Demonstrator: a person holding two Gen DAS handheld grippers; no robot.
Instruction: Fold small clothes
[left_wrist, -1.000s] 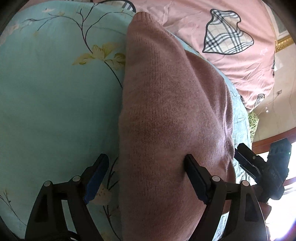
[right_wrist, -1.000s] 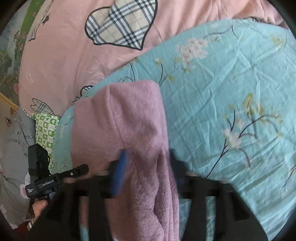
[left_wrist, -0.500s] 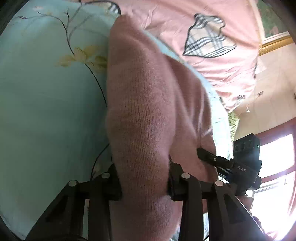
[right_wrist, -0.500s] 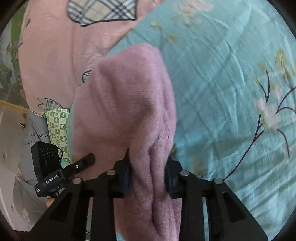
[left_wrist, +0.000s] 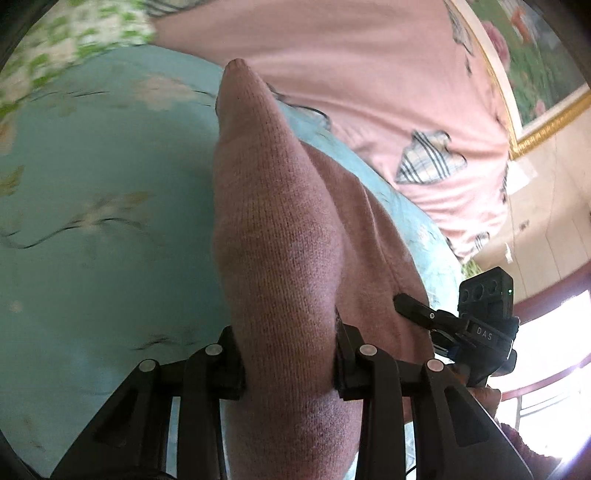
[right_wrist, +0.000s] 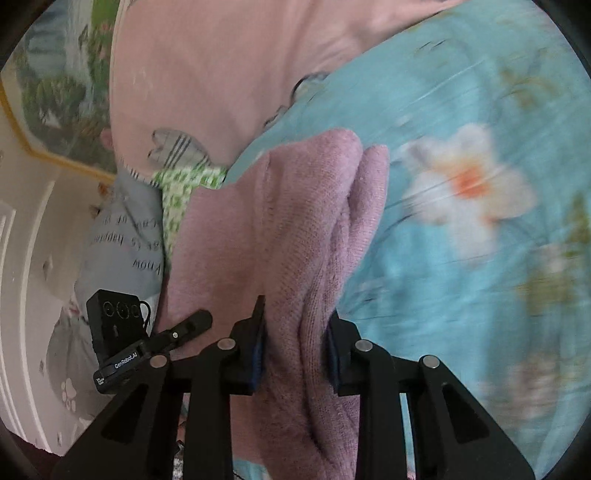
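A pink knitted garment (left_wrist: 280, 236) hangs bunched over the light blue floral bedsheet (left_wrist: 92, 221). My left gripper (left_wrist: 288, 362) is shut on one thick fold of it. My right gripper (right_wrist: 295, 347) is shut on another bunched fold of the same garment (right_wrist: 288, 229), with layers showing at its edge. The garment stretches between both grippers and is lifted off the sheet. The right gripper shows in the left wrist view (left_wrist: 461, 325), and the left gripper shows in the right wrist view (right_wrist: 147, 343).
A pink quilt with plaid hearts (left_wrist: 369, 92) lies beyond the blue sheet (right_wrist: 480, 258). A green checked cloth (right_wrist: 181, 184) and a grey printed pillow (right_wrist: 122, 236) lie at the bed's edge. A framed picture (left_wrist: 535, 74) hangs on the wall.
Both grippers closed on the pink garment, the left from wide open. Both then lifted it and swung, so the bed slid away and wall and picture came into view.
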